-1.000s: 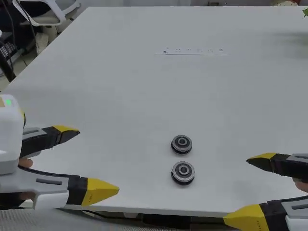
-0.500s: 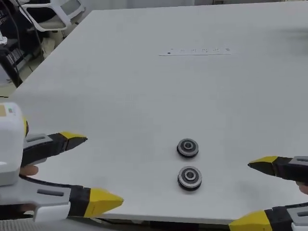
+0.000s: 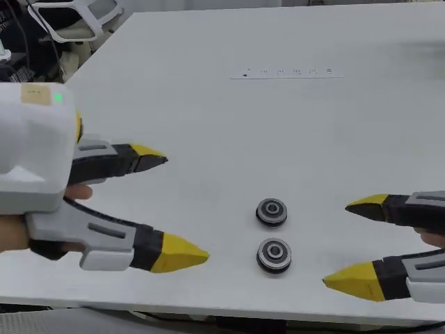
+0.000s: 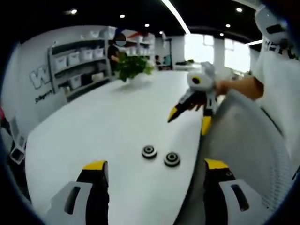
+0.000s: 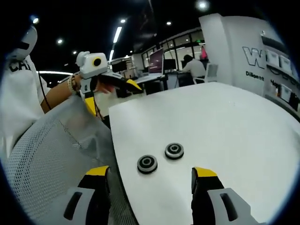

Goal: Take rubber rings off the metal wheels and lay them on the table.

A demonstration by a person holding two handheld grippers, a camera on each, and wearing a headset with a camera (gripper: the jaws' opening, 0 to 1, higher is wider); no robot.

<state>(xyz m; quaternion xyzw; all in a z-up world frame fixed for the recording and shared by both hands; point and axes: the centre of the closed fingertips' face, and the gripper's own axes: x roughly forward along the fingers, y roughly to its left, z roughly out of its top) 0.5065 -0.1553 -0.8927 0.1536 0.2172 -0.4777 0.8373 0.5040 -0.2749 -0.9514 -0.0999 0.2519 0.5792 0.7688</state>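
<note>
Two small metal wheels with black rubber rings lie flat on the white table point(image 3: 208, 125) near its front edge. The far wheel point(image 3: 271, 212) point(image 4: 149, 151) point(image 5: 174, 151) lies just behind the near wheel point(image 3: 274, 255) point(image 4: 172, 159) point(image 5: 147, 164). My left gripper point(image 3: 174, 207) point(image 4: 154, 166) hovers open to their left, with nothing between its yellow-tipped jaws. Open as well, my right gripper point(image 3: 344, 243) point(image 5: 151, 172) hangs to their right and also holds nothing. Both grippers point inward at the wheels without touching them.
A thin printed strip point(image 3: 286, 72) lies far back on the table. An office chair point(image 3: 69, 17) stands beyond the table's far left corner. A potted plant point(image 4: 133, 68) sits at the table's far end. The table's front edge point(image 3: 278, 306) runs close below the near wheel.
My left gripper has moved forward and right over the table, toward the wheels. The right gripper has edged inward and forward. Both wheels lie where they were.
</note>
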